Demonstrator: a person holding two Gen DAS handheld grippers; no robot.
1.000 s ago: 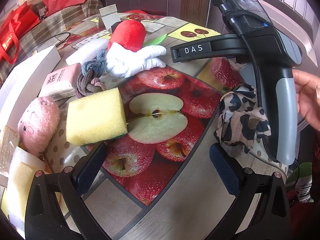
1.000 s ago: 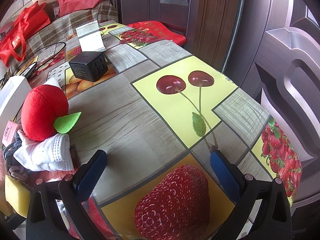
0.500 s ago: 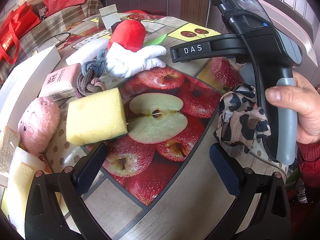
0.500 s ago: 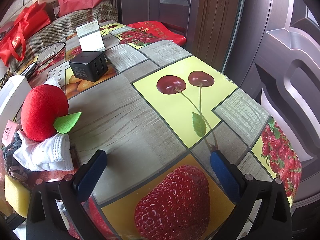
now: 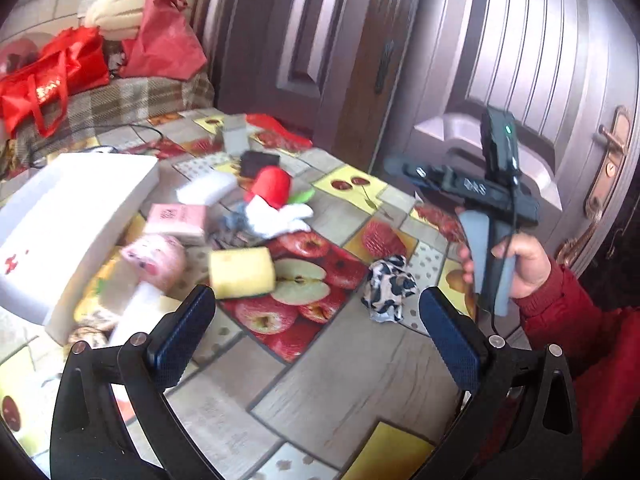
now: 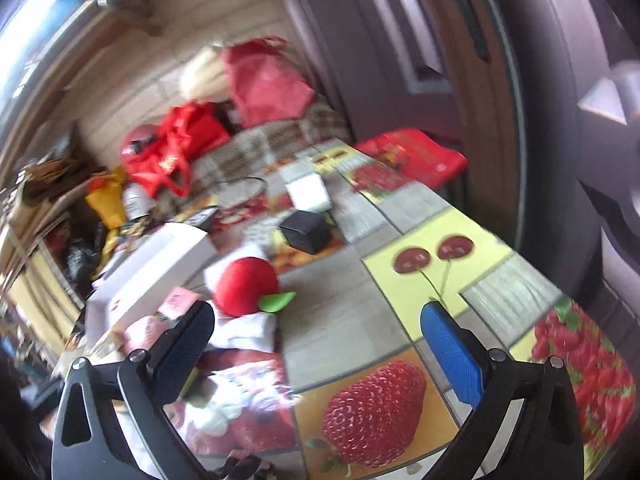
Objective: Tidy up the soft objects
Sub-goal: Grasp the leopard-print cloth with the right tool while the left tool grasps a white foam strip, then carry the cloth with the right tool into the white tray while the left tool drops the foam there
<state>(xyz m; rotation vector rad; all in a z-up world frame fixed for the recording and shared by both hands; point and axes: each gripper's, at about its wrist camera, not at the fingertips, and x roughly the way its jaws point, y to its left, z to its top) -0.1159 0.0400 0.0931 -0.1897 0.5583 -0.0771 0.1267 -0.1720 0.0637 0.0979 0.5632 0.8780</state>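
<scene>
Lifted clear of the fruit-print tablecloth (image 5: 340,384) now: both left gripper (image 5: 316,334) and right gripper (image 6: 316,344), jaws spread wide, gripping nothing. Soft items untouched on the cloth: yellow sponge block (image 5: 243,272), leopard-print fabric scrunchie (image 5: 387,288), red plush apple (image 6: 245,286). Sorting likely about to begin.

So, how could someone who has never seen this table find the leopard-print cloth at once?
Start at the tablecloth, at its big picture of red apples around one cut apple. Just right of that picture, toward the person's hand, lies the leopard-print cloth, crumpled, apart from the rest. It alone has black and tan spots; the sponge left of the apples is plain yellow.
</scene>
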